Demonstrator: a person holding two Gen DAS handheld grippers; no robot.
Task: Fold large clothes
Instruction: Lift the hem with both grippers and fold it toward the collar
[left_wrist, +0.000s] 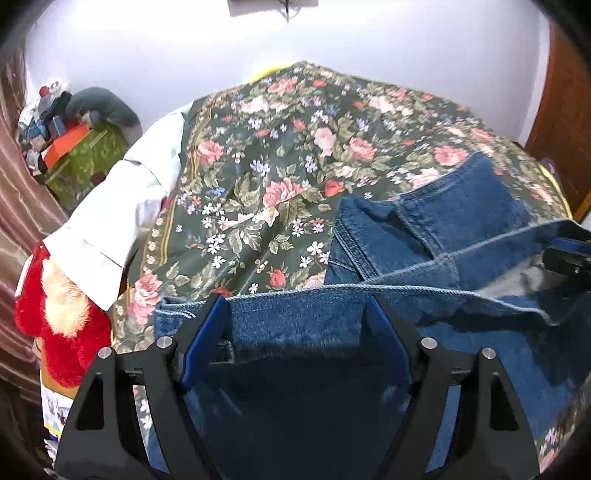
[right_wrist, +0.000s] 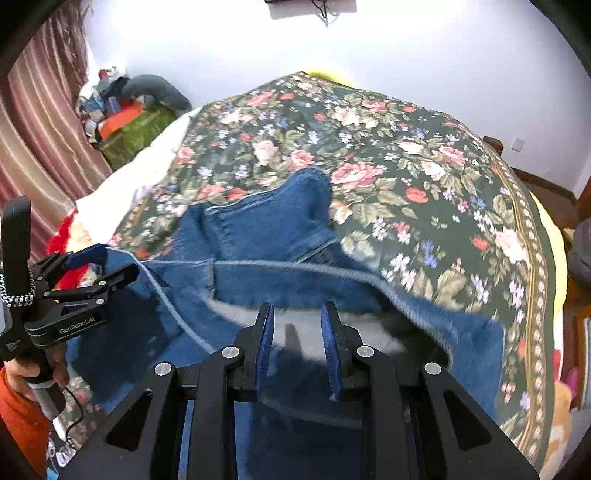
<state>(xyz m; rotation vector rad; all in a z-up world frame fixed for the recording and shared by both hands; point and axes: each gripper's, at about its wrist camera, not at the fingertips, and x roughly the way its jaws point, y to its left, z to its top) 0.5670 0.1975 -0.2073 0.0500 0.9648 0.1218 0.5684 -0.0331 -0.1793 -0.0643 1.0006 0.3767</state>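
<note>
Currently, jeans (left_wrist: 424, 236) are spread on the bed (left_wrist: 280, 155), at its near edge toward the right corner, on a floral cover.

At the bed's left edge a red plush (left_wrist: 62, 317) is seen, with a white cloth (left_wrist: 110, 218) lying above it along the same edge. Beyond the far left corner a green box (left_wrist: 92, 155) piled with clutter is visible, a striped curtain (right_wrist: 40, 122) beside it.

Left gripper (left_wrist: 295, 306): fingers are spread wide in the left wrist view, with the denim hem stretched across between the blue pads (left_wrist: 201, 339). In the right wrist view the same gripper (right_wrist: 110, 264) is seen side-on at the jeans' left end, fingers nearly together with a denim edge between them. A firm grip cannot be confirmed.

Right gripper (right_wrist: 297, 314): fingers are held partly apart over the waistband, where the grey lining (right_wrist: 314, 328) is exposed. Denim is seen between and below the pads (right_wrist: 330, 354); contact cannot be told because of blur. One leg is folded up toward the bed's middle.
</note>
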